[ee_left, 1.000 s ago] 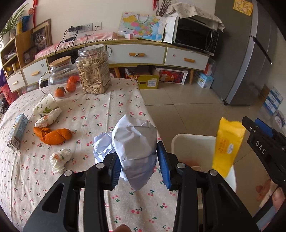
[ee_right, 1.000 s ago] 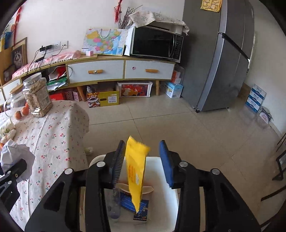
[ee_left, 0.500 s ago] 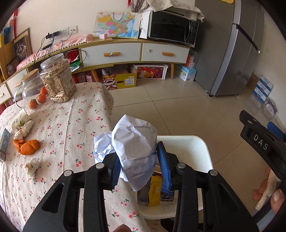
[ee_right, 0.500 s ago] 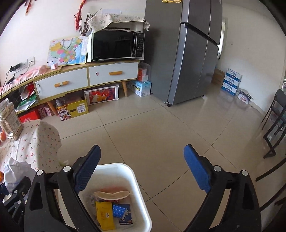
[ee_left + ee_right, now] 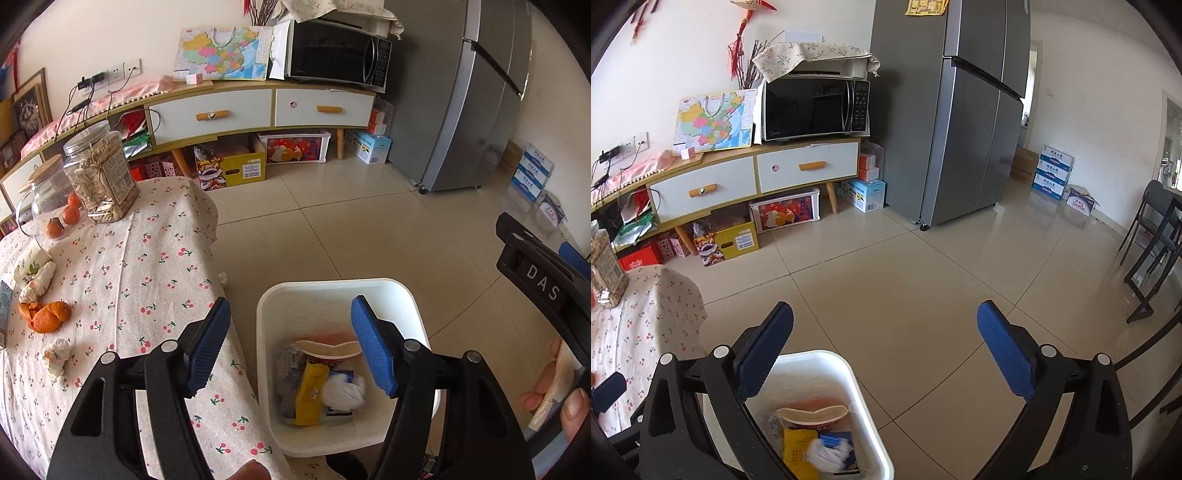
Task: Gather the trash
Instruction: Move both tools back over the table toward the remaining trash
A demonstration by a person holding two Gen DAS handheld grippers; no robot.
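A white trash bin stands on the floor beside the table; it also shows in the right wrist view. Inside lie a crumpled white paper ball, a yellow packet and a paper bowl. My left gripper is open and empty above the bin. My right gripper is open and empty, above the bin's right side. On the floral tablecloth lie orange peel, a small tissue wad and a wrapper.
Two jars stand at the table's far edge. A sideboard with a microwave lines the wall, boxes beneath it. A grey fridge stands right. A black chair is far right.
My left gripper opened over the bin and the crumpled paper fell in. My right gripper had dropped the yellow packet into the bin and stays open.
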